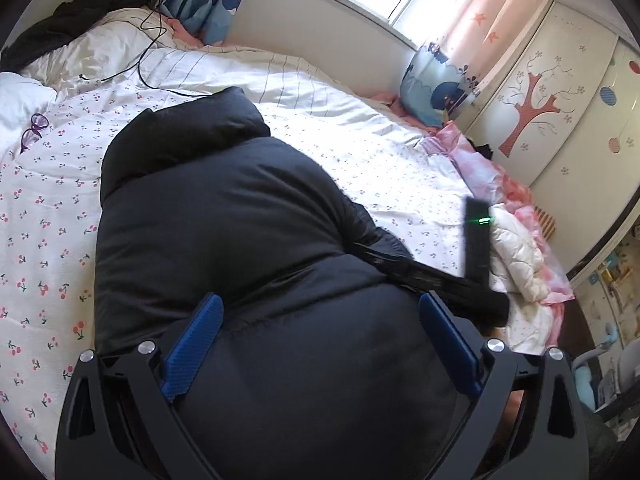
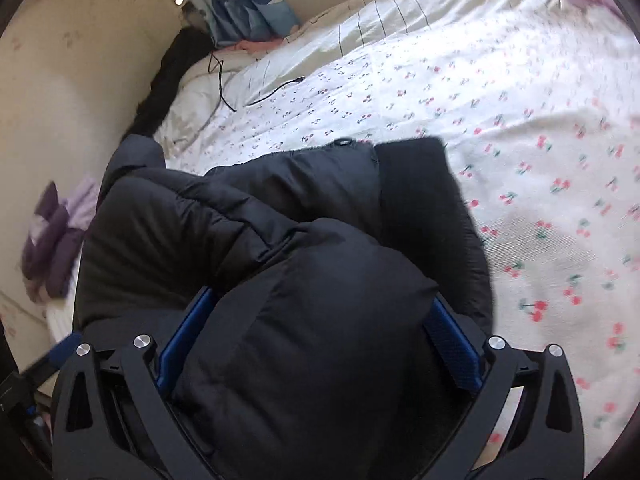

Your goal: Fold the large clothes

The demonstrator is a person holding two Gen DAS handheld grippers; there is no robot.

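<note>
A black puffer jacket (image 1: 224, 232) lies on the cherry-print bed cover (image 1: 44, 208), its collar pointing toward the pillows. My left gripper (image 1: 322, 344) is low over the jacket's near end. Its blue fingers (image 1: 196, 344) stand wide apart and padded fabric bulges up between them. In the right wrist view the jacket (image 2: 312, 280) is bunched into a thick fold. My right gripper (image 2: 320, 336) straddles that fold with its jaws just as wide, and fabric laps over the left fingertip. The right gripper's body (image 1: 476, 240), with a green light, shows blurred at the jacket's right edge.
Purple glasses (image 1: 34, 130) and a black cable (image 1: 148, 56) lie on the bed near the pillows. Dark clothing (image 1: 80, 4) is heaped at the head end. A white quilted garment (image 1: 516, 256) sits at the bed's right edge, near a wardrobe (image 1: 560, 92). Purple clothes (image 2: 56, 240) lie by the wall.
</note>
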